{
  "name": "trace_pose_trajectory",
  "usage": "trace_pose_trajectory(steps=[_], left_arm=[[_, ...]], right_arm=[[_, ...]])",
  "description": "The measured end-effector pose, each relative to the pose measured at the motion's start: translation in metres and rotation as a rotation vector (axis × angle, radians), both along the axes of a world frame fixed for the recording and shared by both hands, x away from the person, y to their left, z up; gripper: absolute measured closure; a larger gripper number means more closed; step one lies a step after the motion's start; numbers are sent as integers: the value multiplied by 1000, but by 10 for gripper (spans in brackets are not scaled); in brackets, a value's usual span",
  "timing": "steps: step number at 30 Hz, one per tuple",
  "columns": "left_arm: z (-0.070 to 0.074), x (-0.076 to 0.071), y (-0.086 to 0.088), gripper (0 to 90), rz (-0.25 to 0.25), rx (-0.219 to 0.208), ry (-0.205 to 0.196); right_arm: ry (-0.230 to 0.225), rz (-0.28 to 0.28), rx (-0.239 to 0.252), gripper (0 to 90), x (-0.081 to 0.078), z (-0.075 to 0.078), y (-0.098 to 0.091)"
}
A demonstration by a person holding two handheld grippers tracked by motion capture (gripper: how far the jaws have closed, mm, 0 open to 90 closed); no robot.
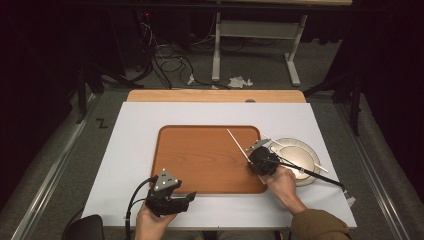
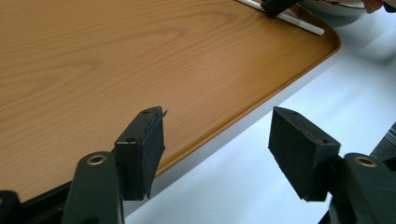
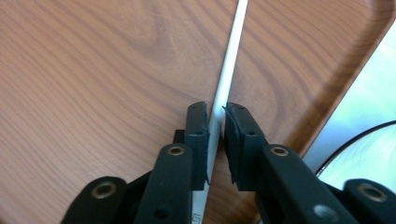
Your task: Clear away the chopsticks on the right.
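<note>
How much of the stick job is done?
One white stick already lies on the wooden tray, between the right hand-held gripper's slightly open jaws. A second white stick lies across the plate, probably next. The left hand-held gripper waits open.

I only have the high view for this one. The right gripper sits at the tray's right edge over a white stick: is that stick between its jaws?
Observer: Yes. In the right gripper view the white stick runs between the right gripper pads, above the tray. I cannot tell whether they press on it.
Operator: And the left gripper, open or shut?
Observer: Open. The left gripper view shows the left gripper jaws wide apart, gripping nothing.
</note>
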State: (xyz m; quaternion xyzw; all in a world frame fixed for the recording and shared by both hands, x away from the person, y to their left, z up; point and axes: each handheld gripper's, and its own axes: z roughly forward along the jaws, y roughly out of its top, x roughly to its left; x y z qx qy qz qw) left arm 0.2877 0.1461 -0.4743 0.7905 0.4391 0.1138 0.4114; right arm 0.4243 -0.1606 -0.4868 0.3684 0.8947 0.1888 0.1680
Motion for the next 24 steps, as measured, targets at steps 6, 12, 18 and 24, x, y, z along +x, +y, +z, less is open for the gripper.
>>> trace_pose_trajectory(steps=[6, 12, 18, 24], left_arm=[[0, 1, -2, 358, -11, 3, 3], [-1, 4, -6, 358, -33, 3, 8], [-1, 10, -11, 358, -63, 1, 6], [-1, 18, -20, 357, -104, 0, 8]], right_arm=[[-9, 3, -1, 755, -4, 1, 0], [-40, 34, 29, 719, -14, 12, -7], [-66, 64, 80, 675, -27, 25, -18], [-118, 58, 125, 655, -41, 42, -36]])
